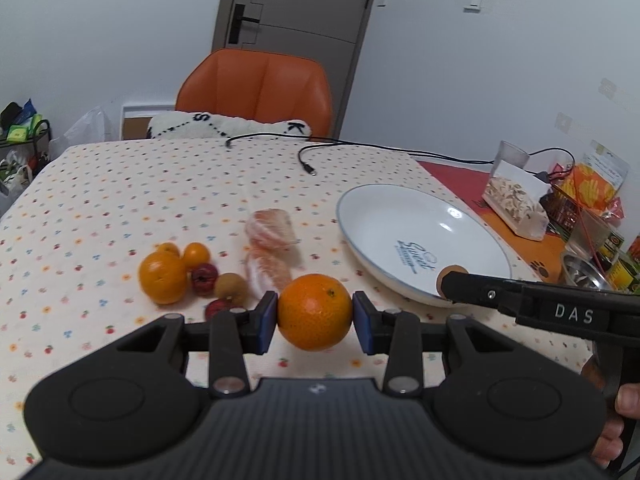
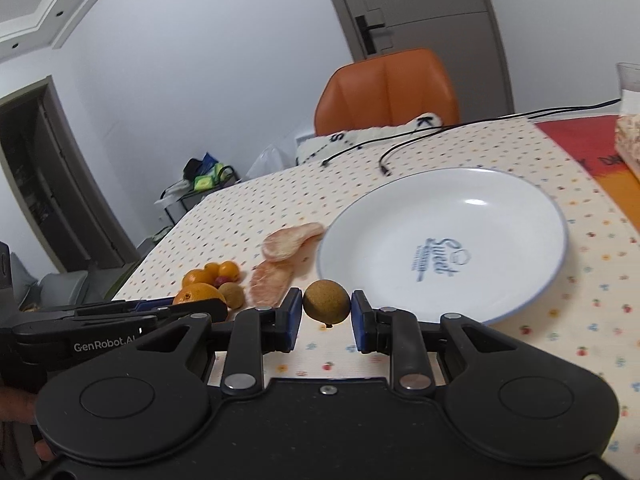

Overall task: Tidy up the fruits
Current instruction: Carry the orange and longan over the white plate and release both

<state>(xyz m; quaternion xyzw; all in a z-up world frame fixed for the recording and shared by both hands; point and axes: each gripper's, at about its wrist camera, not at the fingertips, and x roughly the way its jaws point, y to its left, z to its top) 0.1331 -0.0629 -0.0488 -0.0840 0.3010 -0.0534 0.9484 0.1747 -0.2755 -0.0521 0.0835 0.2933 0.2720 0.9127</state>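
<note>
My left gripper (image 1: 315,314) is shut on an orange (image 1: 315,311), held above the dotted tablecloth near the white plate (image 1: 384,216). My right gripper (image 2: 326,307) is shut on a small brown longan (image 2: 326,301), held just over the plate's (image 2: 516,208) near-left rim; its tip with the longan (image 1: 450,272) shows in the left wrist view. On the cloth lie another orange (image 1: 162,278), two kumquats (image 1: 196,254), a red fruit (image 1: 204,278), a longan (image 1: 230,286) and two peeled pomelo pieces (image 1: 268,230).
An orange chair (image 1: 256,88) with a white cushion stands behind the table. Black cables (image 1: 316,152) lie on the far cloth. Snack bags, a glass and a metal bowl (image 1: 580,272) crowd the right side. A rack (image 1: 24,136) stands at the left.
</note>
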